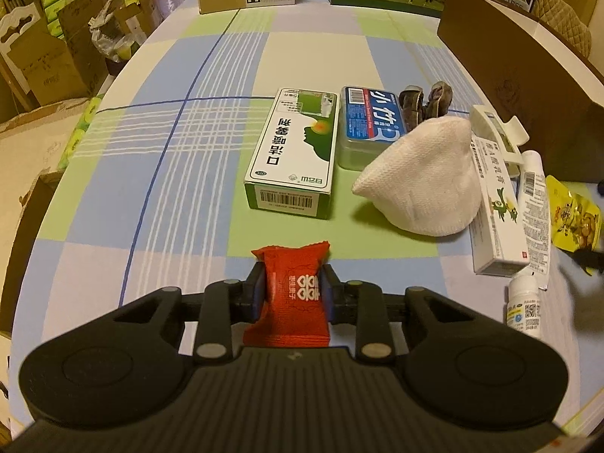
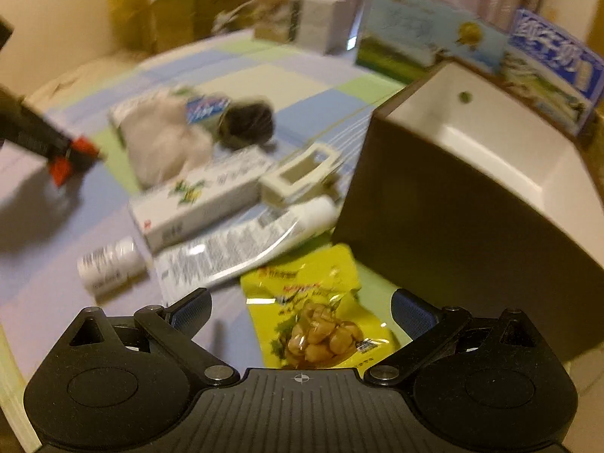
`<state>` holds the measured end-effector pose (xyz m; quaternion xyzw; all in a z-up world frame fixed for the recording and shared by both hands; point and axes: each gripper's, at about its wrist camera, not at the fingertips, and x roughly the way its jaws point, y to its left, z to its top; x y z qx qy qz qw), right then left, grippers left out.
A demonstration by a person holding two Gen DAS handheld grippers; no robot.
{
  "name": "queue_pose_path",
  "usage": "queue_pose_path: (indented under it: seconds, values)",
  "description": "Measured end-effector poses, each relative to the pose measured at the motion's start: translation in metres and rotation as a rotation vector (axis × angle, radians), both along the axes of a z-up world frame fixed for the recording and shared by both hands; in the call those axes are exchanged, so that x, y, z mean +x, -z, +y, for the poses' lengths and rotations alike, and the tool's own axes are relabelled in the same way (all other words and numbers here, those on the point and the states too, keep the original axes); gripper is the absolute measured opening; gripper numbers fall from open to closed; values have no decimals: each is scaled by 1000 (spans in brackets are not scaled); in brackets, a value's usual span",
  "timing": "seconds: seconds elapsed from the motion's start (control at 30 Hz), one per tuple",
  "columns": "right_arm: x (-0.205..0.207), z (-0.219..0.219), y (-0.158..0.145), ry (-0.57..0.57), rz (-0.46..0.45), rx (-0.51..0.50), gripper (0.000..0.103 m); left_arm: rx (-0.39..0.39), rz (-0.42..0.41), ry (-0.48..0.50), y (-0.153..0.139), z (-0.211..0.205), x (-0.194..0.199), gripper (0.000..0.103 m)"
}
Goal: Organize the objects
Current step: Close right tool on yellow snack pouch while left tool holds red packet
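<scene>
left gripper (image 1: 290, 294): clamped on red candy packet (image 1: 288, 294), held above near table edge
right gripper (image 2: 300, 311): fingers apart, straddling yellow snack pouch (image 2: 321, 313) beside brown box (image 2: 472, 204)
risk: slick wrapper could slip; blurred right view suggests a mistimed closing, pouch pushed away

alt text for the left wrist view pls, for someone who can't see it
The left gripper pinches a red snack packet above a pastel checked tablecloth. Beyond lie a green-and-white medicine box, a blue-lidded clear case and a white cloth.
</scene>
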<state>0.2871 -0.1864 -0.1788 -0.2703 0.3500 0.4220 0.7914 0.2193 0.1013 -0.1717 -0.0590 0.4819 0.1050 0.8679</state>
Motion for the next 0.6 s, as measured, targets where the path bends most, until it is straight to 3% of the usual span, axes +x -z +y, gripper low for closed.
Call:
queue_pose_path:
  seconds: [0.37, 0.6]
  values:
    - [8, -8, 3, 15, 71, -42, 70, -8, 2, -3, 1, -1, 1, 26]
    - [-10, -1, -3, 85, 144, -66, 70, -14, 3, -1, 1, -2, 0, 27]
